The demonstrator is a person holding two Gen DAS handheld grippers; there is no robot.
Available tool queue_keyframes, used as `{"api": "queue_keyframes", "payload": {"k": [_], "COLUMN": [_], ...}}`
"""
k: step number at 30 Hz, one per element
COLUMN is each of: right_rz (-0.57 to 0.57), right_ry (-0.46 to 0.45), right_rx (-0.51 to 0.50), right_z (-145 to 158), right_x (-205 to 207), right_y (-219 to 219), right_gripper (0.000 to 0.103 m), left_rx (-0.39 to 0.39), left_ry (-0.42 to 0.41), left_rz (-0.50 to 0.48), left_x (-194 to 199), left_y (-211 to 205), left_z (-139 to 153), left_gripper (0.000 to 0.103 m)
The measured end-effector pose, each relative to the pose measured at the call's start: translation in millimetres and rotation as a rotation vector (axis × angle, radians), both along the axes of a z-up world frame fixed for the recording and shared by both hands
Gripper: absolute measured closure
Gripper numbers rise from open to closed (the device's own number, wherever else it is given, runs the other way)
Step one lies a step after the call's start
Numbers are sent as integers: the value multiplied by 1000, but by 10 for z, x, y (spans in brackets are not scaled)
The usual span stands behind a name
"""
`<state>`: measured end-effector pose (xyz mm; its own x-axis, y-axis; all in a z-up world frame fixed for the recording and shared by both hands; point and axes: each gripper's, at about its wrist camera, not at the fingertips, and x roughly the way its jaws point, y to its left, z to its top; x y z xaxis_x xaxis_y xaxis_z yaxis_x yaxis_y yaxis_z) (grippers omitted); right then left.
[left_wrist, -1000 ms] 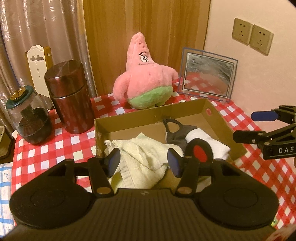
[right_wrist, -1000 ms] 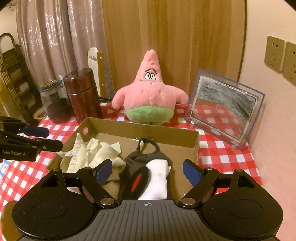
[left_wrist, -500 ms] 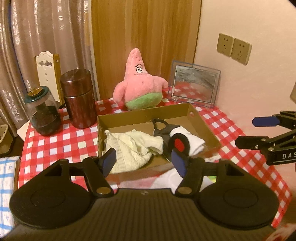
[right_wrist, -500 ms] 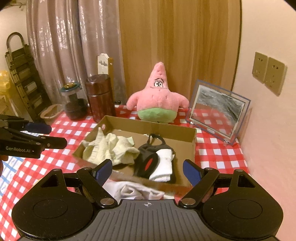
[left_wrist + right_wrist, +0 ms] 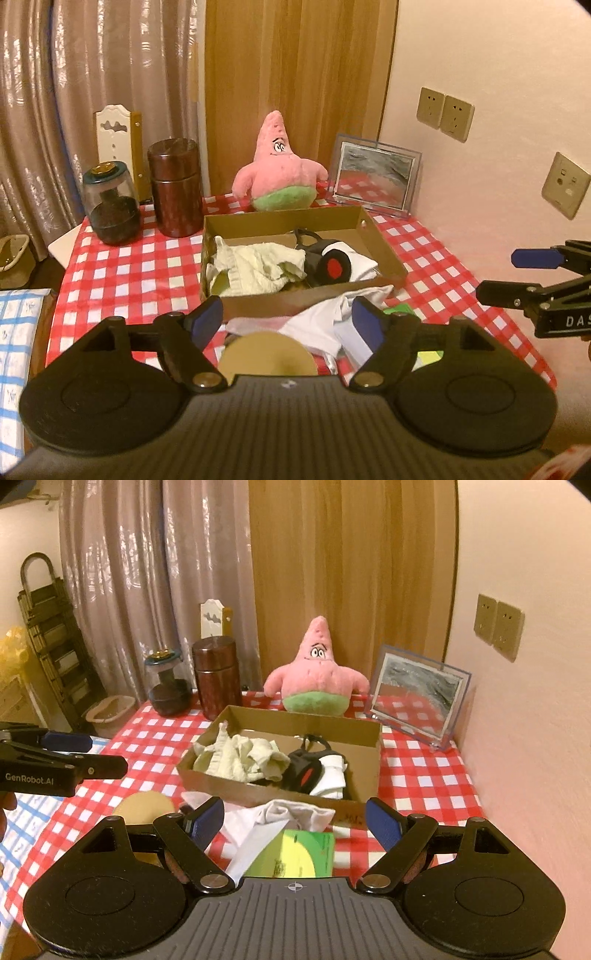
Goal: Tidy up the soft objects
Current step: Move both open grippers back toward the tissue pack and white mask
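in your left wrist view, your left gripper [image 5: 287, 320] is spread wide with nothing in it, above a white cloth [image 5: 325, 323] and a round tan disc [image 5: 267, 356] that lie on the red checked table [image 5: 122, 273] just in front of the cardboard box [image 5: 384, 254], and the box holds a pale yellow towel [image 5: 255, 267] beside a black mask [image 5: 325, 264] and a white sock [image 5: 364, 264]. in your right wrist view, your right gripper [image 5: 293, 821] is spread wide and empty too, over the same white cloth [image 5: 284, 816] and a green pack [image 5: 295, 853], while the pink star plush [image 5: 317, 679] sits behind the box [image 5: 369, 771], near a clear picture frame [image 5: 421, 696].
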<state>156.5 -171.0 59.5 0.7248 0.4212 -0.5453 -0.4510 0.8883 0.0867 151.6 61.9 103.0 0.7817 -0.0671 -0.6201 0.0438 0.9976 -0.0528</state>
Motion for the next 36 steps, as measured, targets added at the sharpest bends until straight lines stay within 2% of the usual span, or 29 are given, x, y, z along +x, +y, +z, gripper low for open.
{"api": "queue_keyframes", "payload": {"k": [4, 15, 21, 26, 36], "right_rz": [-2, -3, -8, -1, 16], "right_ry": [-12, -6, 17, 30, 84], "right_rx": [-11, -14, -1, 17, 52], "right_z": [-21, -133, -190, -218, -352], "right_x": [-260, -682, -720, -713, -470], "right_y": [-22, -69, -83, -48, 101], "right_gripper": [20, 20, 20, 20, 20], "left_rx": [-24, 31, 20, 21, 15], "left_ry": [-16, -22, 10, -1, 7], "left_rz": [19, 72, 93, 75, 54], "left_x": [-233, -683, -778, -809, -636], "left_y": [-31, -135, -99, -114, -11], "left_z": [20, -65, -179, -240, -298], "left_gripper": [19, 16, 17, 17, 17]}}
